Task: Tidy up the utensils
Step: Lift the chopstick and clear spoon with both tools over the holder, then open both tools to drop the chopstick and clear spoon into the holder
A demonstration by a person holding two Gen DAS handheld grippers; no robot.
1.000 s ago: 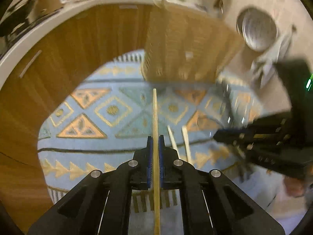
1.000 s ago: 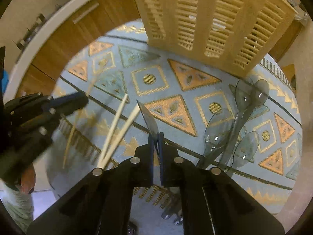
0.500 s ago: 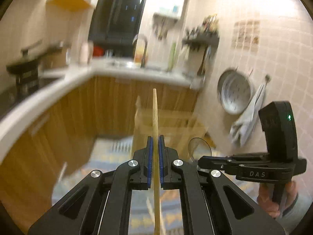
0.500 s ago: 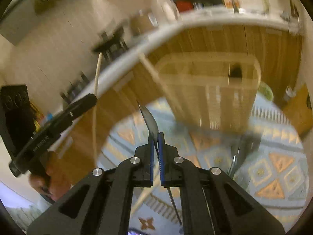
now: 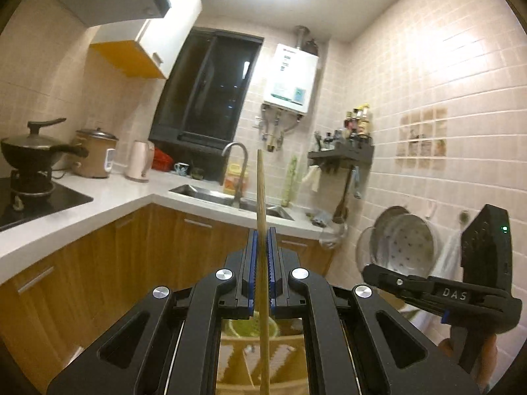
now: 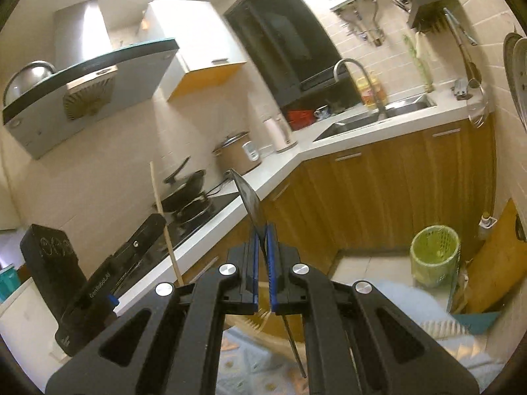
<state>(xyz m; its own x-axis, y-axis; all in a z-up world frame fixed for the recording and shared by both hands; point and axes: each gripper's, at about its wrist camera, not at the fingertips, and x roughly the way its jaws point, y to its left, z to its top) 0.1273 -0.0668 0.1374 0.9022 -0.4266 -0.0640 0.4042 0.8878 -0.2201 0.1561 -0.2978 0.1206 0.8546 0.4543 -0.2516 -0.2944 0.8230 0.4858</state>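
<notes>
Two grippers are raised in our kitchen, each clamped on a utensil. In the left wrist view our left gripper (image 5: pixel 260 240) has its blue-padded fingers (image 5: pixel 252 263) pressed narrow on a wooden chopstick (image 5: pixel 262 204), which stands upright through the centre of the frame, its tip in front of the sink (image 5: pixel 204 192). At the right edge of that view sits our right gripper (image 5: pixel 372 268). In the right wrist view its fingers (image 6: pixel 270 263) pinch the stem of a clear plastic spoon (image 6: pixel 248 197), bowl tilted toward the upper left over the white worktop (image 6: pixel 329 144). A pale slatted basket (image 5: pixel 237 362) shows below the left gripper, at the bottom of the frame. A green bin (image 6: pixel 434 253) stands at lower right.
</notes>
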